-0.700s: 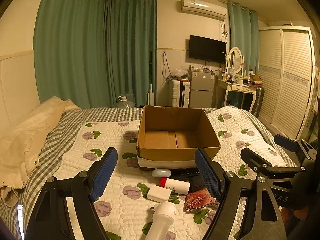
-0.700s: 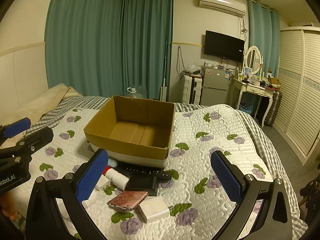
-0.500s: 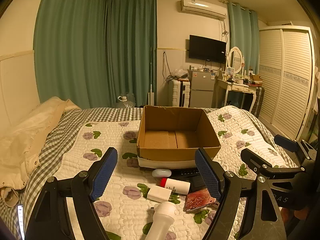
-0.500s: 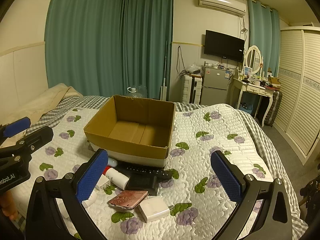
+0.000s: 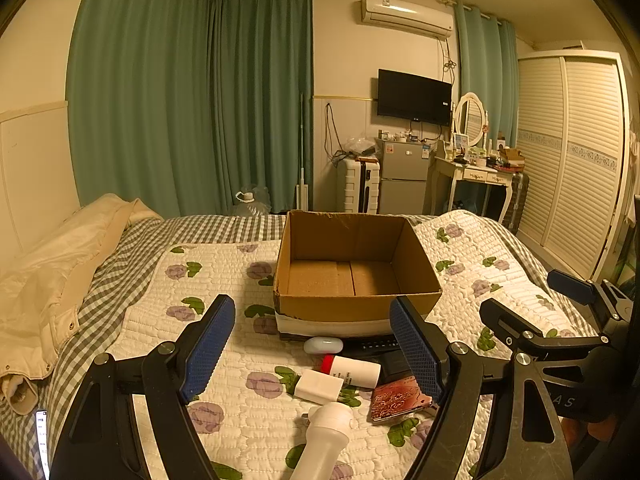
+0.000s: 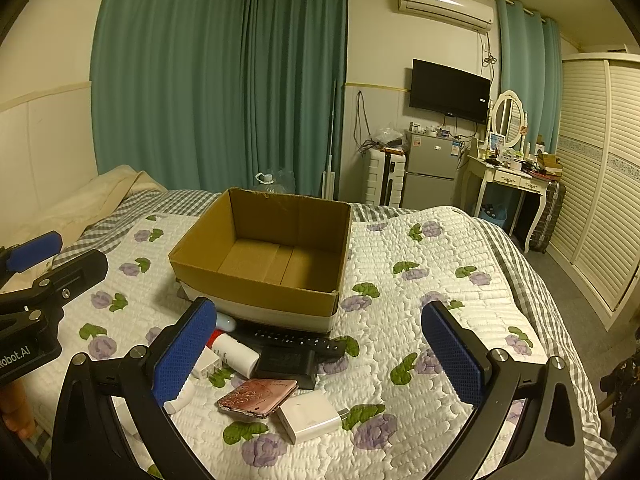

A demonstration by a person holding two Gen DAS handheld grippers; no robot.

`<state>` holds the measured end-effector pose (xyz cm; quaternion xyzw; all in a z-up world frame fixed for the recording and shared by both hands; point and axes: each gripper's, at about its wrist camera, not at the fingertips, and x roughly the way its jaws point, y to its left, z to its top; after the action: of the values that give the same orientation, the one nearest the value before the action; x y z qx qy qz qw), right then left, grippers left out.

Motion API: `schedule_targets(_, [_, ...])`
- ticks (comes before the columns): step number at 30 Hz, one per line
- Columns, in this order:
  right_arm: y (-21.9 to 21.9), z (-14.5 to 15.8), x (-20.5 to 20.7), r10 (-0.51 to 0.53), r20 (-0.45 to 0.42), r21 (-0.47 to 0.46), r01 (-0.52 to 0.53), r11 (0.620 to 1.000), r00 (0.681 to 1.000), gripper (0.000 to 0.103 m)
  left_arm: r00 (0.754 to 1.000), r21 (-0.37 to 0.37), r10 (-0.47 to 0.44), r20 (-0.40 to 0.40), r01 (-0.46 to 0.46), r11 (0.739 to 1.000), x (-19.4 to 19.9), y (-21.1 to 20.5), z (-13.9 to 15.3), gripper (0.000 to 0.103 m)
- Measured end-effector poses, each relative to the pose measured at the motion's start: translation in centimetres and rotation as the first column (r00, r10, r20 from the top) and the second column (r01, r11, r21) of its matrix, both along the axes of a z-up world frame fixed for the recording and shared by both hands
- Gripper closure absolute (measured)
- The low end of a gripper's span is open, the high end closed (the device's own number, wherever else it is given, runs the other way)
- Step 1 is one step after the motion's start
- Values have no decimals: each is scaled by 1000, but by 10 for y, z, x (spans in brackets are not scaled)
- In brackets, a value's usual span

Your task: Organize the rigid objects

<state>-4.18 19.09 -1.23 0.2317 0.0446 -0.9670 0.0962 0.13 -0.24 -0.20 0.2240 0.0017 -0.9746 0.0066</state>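
An open, empty cardboard box [image 5: 356, 280] [image 6: 276, 260] stands on the quilted bed. In front of it lies a cluster: a white oval case [image 5: 323, 345], a red-capped white tube [image 5: 352, 370] [image 6: 234, 354], a white charger block [image 5: 319, 386], a white cylinder [image 5: 326, 436], a pink phone [image 5: 398, 398] [image 6: 258, 398], a black remote [image 6: 296, 340], a black adapter [image 6: 286, 364] and a second white charger [image 6: 310, 418]. My left gripper [image 5: 312, 352] is open and empty above the cluster. My right gripper [image 6: 320, 354] is open and empty above it too.
A cream duvet [image 5: 52, 280] lies at the bed's left side. A phone screen [image 5: 41, 436] shows at the lower left. A wardrobe [image 5: 576, 160], dressing table [image 5: 476, 172] and fridge [image 5: 404, 176] stand beyond the bed.
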Motion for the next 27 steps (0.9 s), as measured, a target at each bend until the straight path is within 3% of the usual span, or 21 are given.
schedule_targets(18, [1,-2,-1,13,9,7,-13,1000,1000,0,999,2,28,-17,-28,1000,3,-5,3,21])
schedule_targets(22, [2,-11,-9,34,47,23,-35,999,998,0,999,-8,27,23,-27,1000,-3,-6,-9,21])
schedule_targets(27, [9,-33,-22,32,111,21,-35,999,993,0,984,-16,29,174,-26,1000,-24,-4,-55,23])
